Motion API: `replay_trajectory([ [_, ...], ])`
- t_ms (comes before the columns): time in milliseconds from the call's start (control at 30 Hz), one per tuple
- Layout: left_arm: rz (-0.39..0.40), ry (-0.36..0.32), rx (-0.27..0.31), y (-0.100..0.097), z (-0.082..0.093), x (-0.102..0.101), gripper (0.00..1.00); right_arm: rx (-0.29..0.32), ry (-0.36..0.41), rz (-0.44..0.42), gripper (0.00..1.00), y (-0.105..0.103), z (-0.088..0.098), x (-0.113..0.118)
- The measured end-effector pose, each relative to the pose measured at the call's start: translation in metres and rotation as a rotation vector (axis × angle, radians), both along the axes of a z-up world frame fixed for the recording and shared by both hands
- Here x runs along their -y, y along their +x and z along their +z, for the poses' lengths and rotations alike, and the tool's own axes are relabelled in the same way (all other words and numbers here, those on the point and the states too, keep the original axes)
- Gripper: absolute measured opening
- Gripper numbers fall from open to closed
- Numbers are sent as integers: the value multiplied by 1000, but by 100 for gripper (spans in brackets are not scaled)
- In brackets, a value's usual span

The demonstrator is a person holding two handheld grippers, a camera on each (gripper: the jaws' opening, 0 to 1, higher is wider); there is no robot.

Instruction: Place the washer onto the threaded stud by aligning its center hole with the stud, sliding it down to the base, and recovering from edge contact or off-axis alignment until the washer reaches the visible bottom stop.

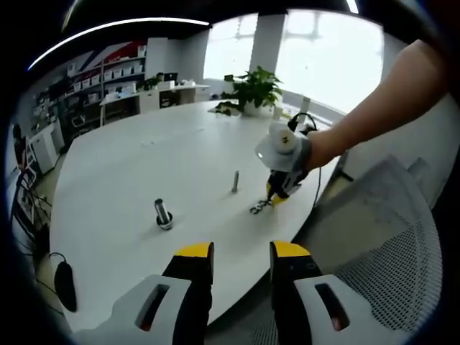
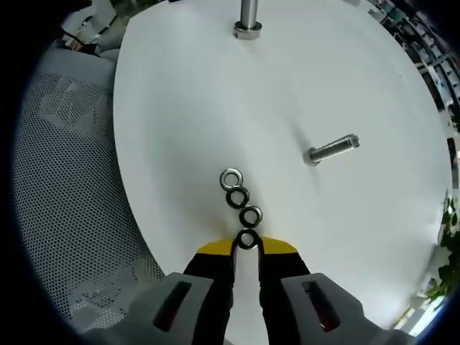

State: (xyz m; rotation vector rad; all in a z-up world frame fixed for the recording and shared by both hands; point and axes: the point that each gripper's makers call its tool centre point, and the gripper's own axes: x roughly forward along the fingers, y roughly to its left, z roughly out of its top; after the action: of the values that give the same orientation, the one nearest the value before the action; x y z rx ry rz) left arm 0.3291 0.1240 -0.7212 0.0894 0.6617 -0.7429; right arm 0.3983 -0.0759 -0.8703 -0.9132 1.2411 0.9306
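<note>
- Four washers in a row on the table [image 2: 180,108], right gripper view; nearest washer [image 2: 248,239] sits between the right tool [image 2: 246,248] tips, jaws closed in on it, gripping it at table level.
- Other three: next washer [image 2: 251,215], third [image 2: 238,196], far one [image 2: 231,177], touching or nearly touching in a chain.
- Stud [image 2: 332,150] stands on the table, up and right of the washers, apart from them, bare thread, nothing on it.
- Second, thicker stud [image 2: 248,14] with a nut-like base at top of the right view, well apart.
- Left gripper view: same stud [image 1: 235,181] upright mid-table, thick stud [image 1: 162,213] to its left, washers [image 1: 259,207] a small cluster by the table edge under the right tool.
- Right tool [image 1: 277,192] comes in from the right, held in a hand [image 1: 320,147], tips down at the washers.
- Left tool [image 1: 241,253] at bottom of its view, jaws apart, holding nothing, off the near table edge.
- Mesh chair [image 1: 388,237] right of the table; also at left of right view.
- Potted plant [image 1: 253,90] at the table's far end, shelves [image 1: 115,75] along the back wall, windows behind.
- Black mouse-like thing [image 1: 65,284] with cable at the left table edge.
- No readable writing or brand anywhere.
</note>
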Motion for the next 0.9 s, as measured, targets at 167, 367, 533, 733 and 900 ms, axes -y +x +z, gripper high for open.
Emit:
replay_trajectory([
  [167, 4, 5, 2, 0, 0, -1, 29, 2, 17, -25, 13, 1, 1, 0],
  [367, 10, 5, 8, 2, 1, -2, 29, 1, 42, -61, 13, 2, 1, 2],
  [533, 12, 9, 11, 2, 1, -2, 29, 0, 35, -70, 13, 0, 1, 6],
  [733, 21, 4, 17, 3, 2, -3, 29, 18, 44, -85, 13, 4, 13, 8],
  [900, 13, 7, 21, 2, 3, -3, 29, 38, 40, -84, 13, 14, 24, 11],
])
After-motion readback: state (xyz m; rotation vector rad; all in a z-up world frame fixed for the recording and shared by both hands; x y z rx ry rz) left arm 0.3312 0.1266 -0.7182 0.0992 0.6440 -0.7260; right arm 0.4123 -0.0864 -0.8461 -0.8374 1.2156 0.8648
